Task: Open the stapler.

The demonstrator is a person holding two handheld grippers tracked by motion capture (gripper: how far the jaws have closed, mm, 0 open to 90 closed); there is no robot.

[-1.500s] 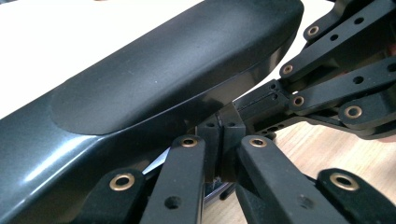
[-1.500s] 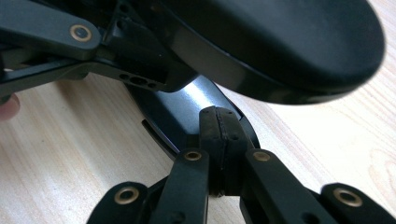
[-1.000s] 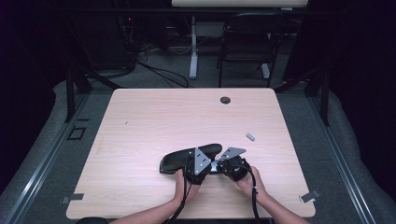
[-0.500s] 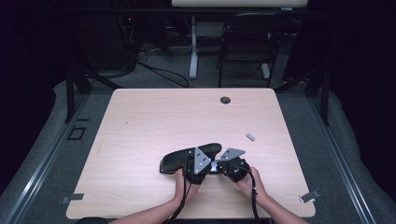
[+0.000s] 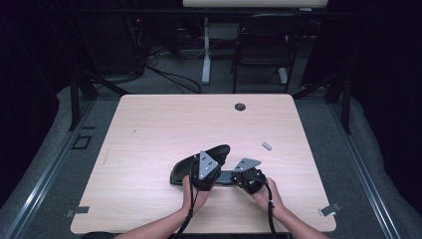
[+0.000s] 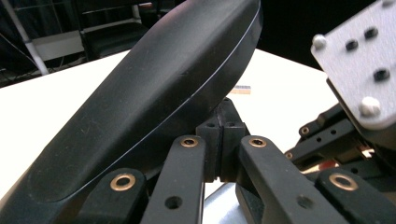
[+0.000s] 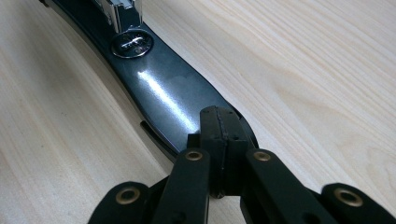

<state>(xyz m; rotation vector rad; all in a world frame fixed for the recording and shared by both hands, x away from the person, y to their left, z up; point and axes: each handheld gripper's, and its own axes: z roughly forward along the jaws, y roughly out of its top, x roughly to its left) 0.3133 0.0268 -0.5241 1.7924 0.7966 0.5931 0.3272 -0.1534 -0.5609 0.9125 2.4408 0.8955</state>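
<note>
Low in the high view, just right of centre, the right gripper (image 5: 247, 178) and left gripper (image 5: 205, 172) sit side by side, each with its fingers pressed together and holding nothing. Both meet a black stapler (image 5: 199, 167) lying open on the pale wood-grain counter (image 5: 149, 129). Its glossy flat base (image 7: 163, 88) (with a round metal plate) runs left to right; the smooth curved top arm (image 6: 154, 93) tilts toward the upper right. Farther right lies a small grey strip of staples (image 5: 267, 146).

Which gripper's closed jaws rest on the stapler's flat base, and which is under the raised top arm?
The right gripper presses the glossy base near the anvil; the left gripper sits beneath the lifted top arm.
</note>
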